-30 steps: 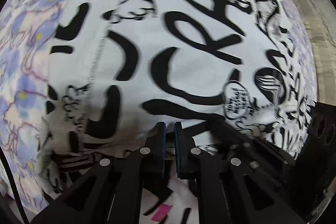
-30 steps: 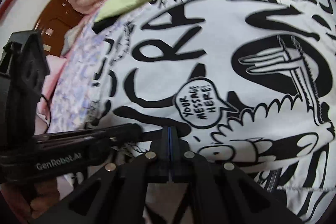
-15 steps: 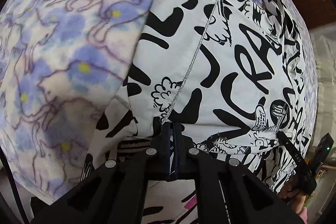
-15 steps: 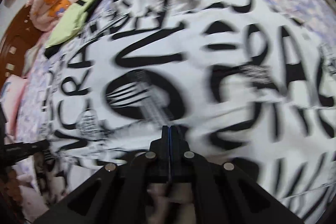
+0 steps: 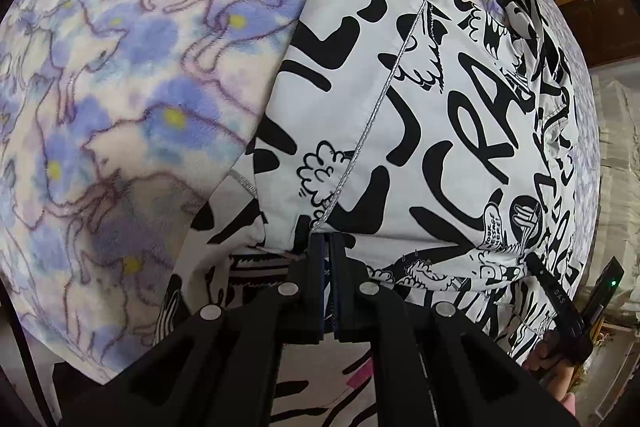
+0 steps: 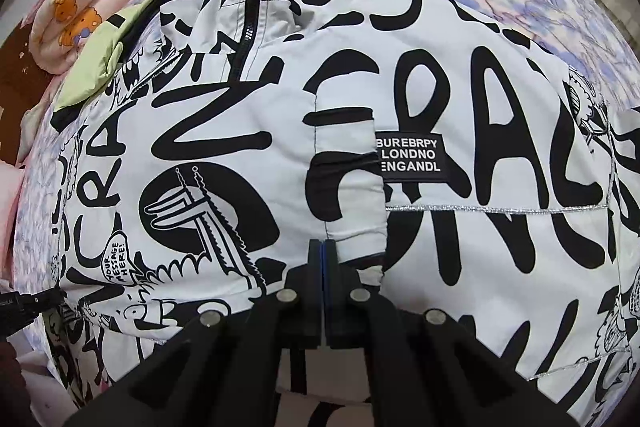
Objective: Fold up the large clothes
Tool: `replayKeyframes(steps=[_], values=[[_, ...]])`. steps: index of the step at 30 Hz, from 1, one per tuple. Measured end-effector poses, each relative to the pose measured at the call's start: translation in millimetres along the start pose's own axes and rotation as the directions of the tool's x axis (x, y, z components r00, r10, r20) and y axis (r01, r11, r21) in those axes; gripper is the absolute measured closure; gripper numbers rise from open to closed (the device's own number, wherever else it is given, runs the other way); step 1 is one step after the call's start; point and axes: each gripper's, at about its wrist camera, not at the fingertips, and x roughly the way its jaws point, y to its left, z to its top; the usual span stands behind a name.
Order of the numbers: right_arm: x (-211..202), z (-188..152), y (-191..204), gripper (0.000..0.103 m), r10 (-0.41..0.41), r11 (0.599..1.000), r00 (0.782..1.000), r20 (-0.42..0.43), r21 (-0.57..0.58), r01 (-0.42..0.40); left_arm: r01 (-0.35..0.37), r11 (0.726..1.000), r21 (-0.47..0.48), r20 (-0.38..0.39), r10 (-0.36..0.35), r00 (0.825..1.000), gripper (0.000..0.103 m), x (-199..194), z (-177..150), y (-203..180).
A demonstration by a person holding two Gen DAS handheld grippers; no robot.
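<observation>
The jacket point(image 6: 400, 107), white with big black letters, lies spread on the bed point(image 5: 120, 87), on its blue flowery blanket. We are holding its near edge with both tools, so we think we are pulling it flat or starting a fold. To do this well, we should keep both grips tight, lift both sides the same way, and keep the cloth smooth so it does not bunch.

The left hand-held gripper point(image 5: 326, 247) is pressed together and pinches the hem near the silver seam point(image 5: 372, 131). Most of the jacket lies beyond it and to the right. The right hand-held gripper point(image 6: 322, 251) is pressed together too, pinching the edge just below the black label point(image 6: 410, 159). The jacket spreads far and to both sides of it, with the zipper point(image 6: 246, 39) at the far end.
</observation>
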Motion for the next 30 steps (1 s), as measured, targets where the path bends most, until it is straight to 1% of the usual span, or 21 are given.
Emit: replayKeyframes(steps=[3,4,5,6,8,10,13,16,17,18,19,20,22,24,25,27,29,30], values=[[-1,1,-1,0.103,0.010,1.000,1.000,-0.006,-0.004,-0.010,-0.006,1.000,0.021,0.007,0.006,1.000,0.100,-6,-2,0],[-1,1,-4,0.103,0.013,1.000,1.000,-0.008,-0.003,-0.013,-0.031,0.999,0.028,0.009,0.031,0.999,0.100,-7,-2,-1],[-1,1,-4,0.103,0.014,1.000,1.000,-0.009,-0.002,-0.014,-0.071,0.997,0.035,0.013,0.071,0.997,0.100,-7,-1,-1],[-1,2,-4,0.103,0.018,1.000,1.000,-0.011,-0.001,-0.018,-0.081,0.996,0.038,0.008,0.081,0.997,0.100,-6,0,1],[-1,1,-4,0.103,0.019,1.000,1.000,-0.011,0.000,-0.019,-0.045,0.999,-0.001,-0.003,0.045,0.999,0.100,-4,4,10],[-1,1,-4,0.103,0.018,1.000,1.000,-0.011,-0.008,-0.018,-0.033,0.999,-0.020,-0.004,0.033,0.999,0.100,-3,7,15],[0,2,-2,0.103,0.015,1.000,1.000,-0.015,-0.017,-0.015,-0.054,0.998,-0.025,0.007,0.055,0.998,0.101,-1,11,22],[2,3,-1,0.103,0.015,1.000,1.000,-0.019,-0.026,-0.016,-0.068,0.996,-0.053,0.010,0.069,0.998,0.102,3,16,34],[2,3,0,0.103,0.012,0.999,1.000,-0.019,-0.032,-0.013,-0.099,0.993,-0.067,0.023,0.101,0.995,0.102,2,18,39],[2,3,1,0.103,0.010,0.999,1.000,-0.017,-0.034,-0.010,-0.146,0.987,-0.072,0.034,0.149,0.988,0.102,3,20,41],[3,3,1,0.103,0.007,0.999,1.000,-0.016,-0.034,-0.008,-0.231,0.971,-0.069,0.041,0.234,0.971,0.101,3,23,45],[4,3,2,0.103,0.007,0.999,1.000,-0.016,-0.031,-0.007,-0.265,0.961,-0.075,0.035,0.268,0.963,0.101,5,25,52],[3,4,2,0.103,0.006,1.000,1.000,-0.018,-0.016,-0.006,-0.233,0.967,-0.103,0.004,0.234,0.972,0.101,8,28,62],[1,6,3,0.103,0.001,1.000,1.000,-0.028,-0.012,-0.002,-0.233,0.968,-0.091,0.007,0.235,0.972,0.101,5,29,63],[-1,8,4,0.103,-0.001,1.000,1.000,-0.031,-0.008,0.001,-0.248,0.966,-0.075,0.016,0.249,0.968,0.101,1,29,60],[-8,13,9,0.103,-0.006,1.000,1.000,-0.018,-0.004,0.006,-0.265,0.963,-0.051,0.054,0.267,0.962,0.101,-9,30,48],[-18,18,17,0.103,0.006,1.000,1.000,0.026,-0.020,-0.005,-0.263,0.965,-0.011,0.113,0.263,0.958,0.101,-24,32,31],[-24,22,24,0.103,0.029,0.999,0.998,0.058,-0.033,-0.027,-0.255,0.967,0.008,0.135,0.252,0.958,0.100,-29,34,23]])
